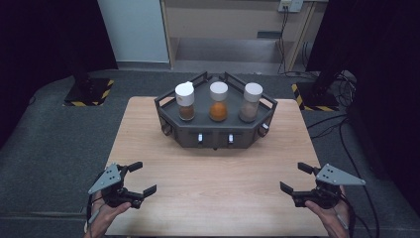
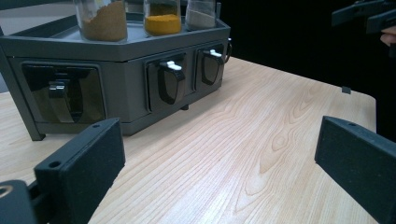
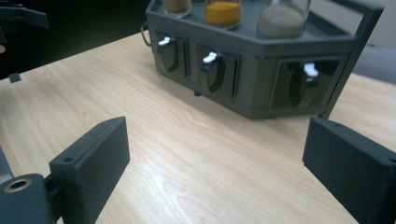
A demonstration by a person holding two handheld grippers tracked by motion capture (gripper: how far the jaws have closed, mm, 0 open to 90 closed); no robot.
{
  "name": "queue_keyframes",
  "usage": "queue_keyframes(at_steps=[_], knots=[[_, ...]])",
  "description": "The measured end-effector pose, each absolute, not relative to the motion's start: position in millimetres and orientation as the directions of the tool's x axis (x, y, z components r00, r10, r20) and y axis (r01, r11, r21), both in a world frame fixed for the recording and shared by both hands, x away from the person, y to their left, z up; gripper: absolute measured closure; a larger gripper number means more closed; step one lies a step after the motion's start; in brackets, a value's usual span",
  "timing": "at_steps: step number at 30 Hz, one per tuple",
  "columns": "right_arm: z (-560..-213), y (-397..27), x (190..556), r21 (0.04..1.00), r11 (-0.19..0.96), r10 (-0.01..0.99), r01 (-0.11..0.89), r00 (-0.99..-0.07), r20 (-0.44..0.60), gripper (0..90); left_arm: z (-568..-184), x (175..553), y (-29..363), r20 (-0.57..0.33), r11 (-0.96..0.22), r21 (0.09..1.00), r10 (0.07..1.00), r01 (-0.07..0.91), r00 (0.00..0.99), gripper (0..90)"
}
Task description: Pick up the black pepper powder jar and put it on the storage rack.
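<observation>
both claws, left [image 1: 140, 177] and right [image 1: 296, 176], gape wide.

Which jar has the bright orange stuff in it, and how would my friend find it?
Look at the wooden table and find the dark grey rack at its far side. Three jars with white lids stand in a row on top. The orange jar is the middle one: the left jar holds brown powder and the right jar holds pale greyish-brown powder.

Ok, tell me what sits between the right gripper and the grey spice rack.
Nothing: in the high view, only bare wooden table lies between the right gripper and the spice rack. The right gripper view shows the same bare stretch.
</observation>
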State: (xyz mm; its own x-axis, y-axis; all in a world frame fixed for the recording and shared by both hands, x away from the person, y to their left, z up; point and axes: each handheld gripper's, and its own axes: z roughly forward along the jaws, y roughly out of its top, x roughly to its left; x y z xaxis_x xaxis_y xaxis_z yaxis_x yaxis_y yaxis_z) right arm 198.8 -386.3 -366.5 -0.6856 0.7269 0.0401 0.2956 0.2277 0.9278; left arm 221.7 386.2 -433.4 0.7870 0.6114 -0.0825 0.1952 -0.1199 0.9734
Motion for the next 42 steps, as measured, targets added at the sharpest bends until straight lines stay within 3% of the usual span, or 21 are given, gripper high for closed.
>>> queue_keyframes(at_steps=[24, 42], knots=[[-393.7, -393.7, 203.5, 0.916, 0.220, 0.719, 0.336, -0.690, 0.080, 8.5, -434.5, 223.4, 384.7, -0.088, -0.109, 0.975, 0.615, 0.195, 0.784, 0.3], [-400.7, -400.5, 205.8, 0.925, 0.180, 0.708, 0.333, -0.697, 0.113, 3.0, -435.6, 222.1, 386.4, -0.081, -0.103, 0.978, 0.606, 0.179, 0.791, 0.2]])
